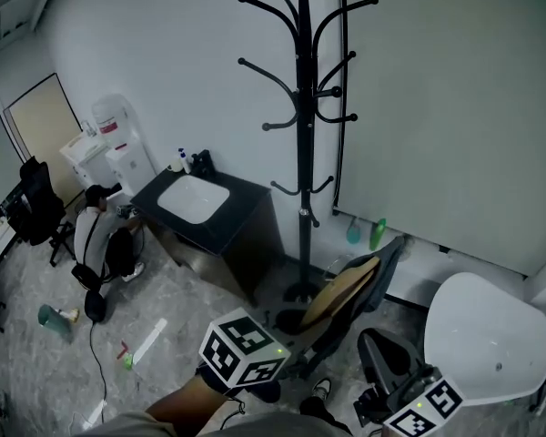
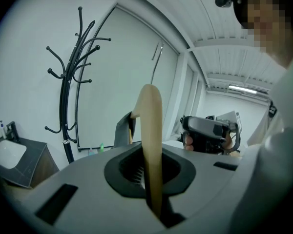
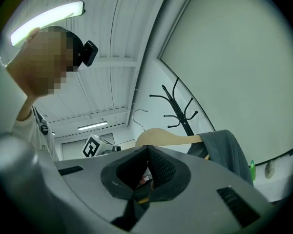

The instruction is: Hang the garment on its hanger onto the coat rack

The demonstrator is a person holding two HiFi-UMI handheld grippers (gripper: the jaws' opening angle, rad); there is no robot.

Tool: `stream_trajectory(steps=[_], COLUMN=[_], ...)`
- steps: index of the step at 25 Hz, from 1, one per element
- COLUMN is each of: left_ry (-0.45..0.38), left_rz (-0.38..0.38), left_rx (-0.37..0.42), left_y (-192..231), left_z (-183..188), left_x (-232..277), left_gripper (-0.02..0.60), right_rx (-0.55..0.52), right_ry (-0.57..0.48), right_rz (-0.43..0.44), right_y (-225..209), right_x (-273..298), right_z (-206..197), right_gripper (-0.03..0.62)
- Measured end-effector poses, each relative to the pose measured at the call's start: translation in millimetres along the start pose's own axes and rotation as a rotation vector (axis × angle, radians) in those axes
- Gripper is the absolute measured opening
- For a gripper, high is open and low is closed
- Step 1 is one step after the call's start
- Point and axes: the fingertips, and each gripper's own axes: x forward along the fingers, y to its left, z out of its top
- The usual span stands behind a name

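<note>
The left tongs are clamped on the wooden hanger, held low with the grey garment draped on it. The coat rack stands well apart with bare hooks, so hanging remains. The right tongs are closed, seemingly pinching garment fabric.

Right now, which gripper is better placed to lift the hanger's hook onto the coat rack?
Probably the left gripper: it is clamped on the wooden hanger itself, with the coat rack ahead in its view. The right gripper is shut only on the garment.
</note>
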Motion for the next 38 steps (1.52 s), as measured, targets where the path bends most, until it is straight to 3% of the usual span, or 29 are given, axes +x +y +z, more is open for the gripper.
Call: stream_trajectory(steps=[7,15,30,38], left_ry=[-0.035,-0.063,-0.064,-0.045], left_rz=[0.063,0.101,0.011,0.028], left_rx=[-0.02,-0.034,-0.061,-0.12], left_y=[61,121,243,296], left_z=[44,96,152,157], left_x=[59,107,165,194], left_gripper=[0.015,0.016,0.017,0.017], right_rx=[0.0,0.015,-0.034,-0.026], right_ry=[0.018,0.008,-0.038,-0.038], right_rz=[0.077,0.1,0.03,0.018], right_y=[-76,-133,-201,-231], right_x=[40,70,173,203], right_z=[29,51,75,81], right_gripper=[0.014,0.014,0.014,0.014])
